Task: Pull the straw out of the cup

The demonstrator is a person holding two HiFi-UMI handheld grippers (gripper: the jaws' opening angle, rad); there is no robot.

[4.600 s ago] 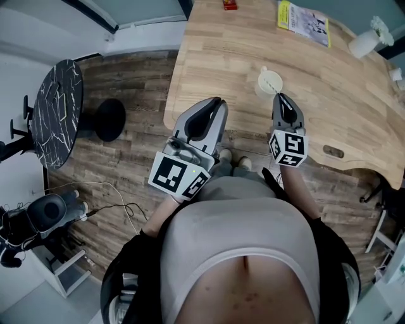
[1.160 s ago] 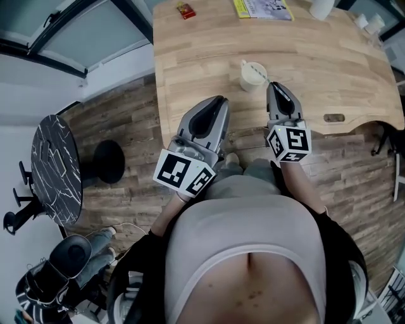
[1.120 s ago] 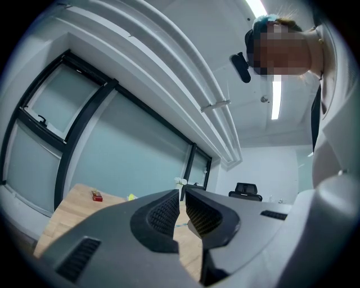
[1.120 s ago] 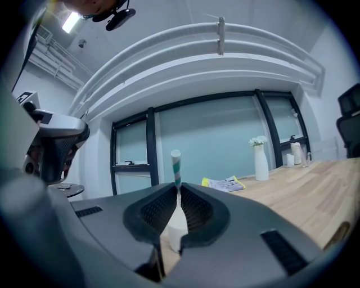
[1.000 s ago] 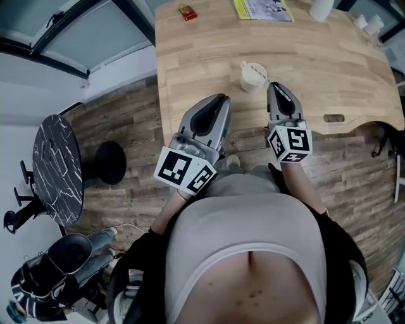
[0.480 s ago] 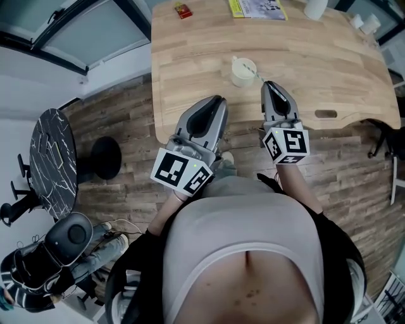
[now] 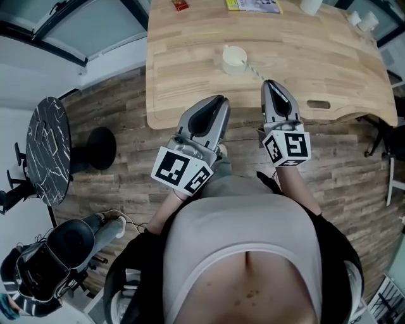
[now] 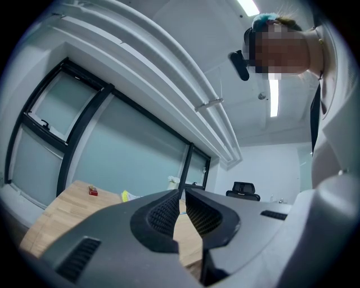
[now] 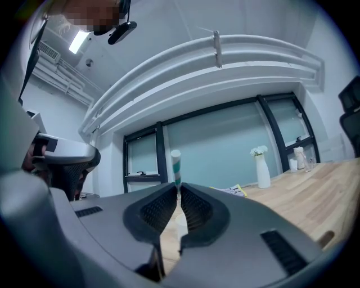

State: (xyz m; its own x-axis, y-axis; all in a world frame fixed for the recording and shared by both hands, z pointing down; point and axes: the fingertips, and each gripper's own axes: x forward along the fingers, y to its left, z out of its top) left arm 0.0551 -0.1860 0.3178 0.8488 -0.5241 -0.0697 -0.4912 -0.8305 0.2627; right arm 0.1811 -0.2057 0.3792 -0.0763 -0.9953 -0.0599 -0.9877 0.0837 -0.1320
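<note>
Extraction step judged in hand. The right gripper [image 7: 271, 84] is closed on the striped straw [image 7: 255, 70], whose lower end appears lodged in the white cup [image 7: 233, 60], standing far-left of the jaws on the table [image 7: 183, 82]. The left gripper [image 7: 219, 101] is closed and empty. Next, a draw upward and nearward is called for, until the straw is freed.

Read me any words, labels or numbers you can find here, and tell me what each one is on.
No text can be read in these pictures.
Yellow booklet at the table's far edge: printed, but too small to read.
Small red box near it: too small to read.
Left marker cube and right marker cube: black-and-white square patterns, no letters or numbers.
</note>
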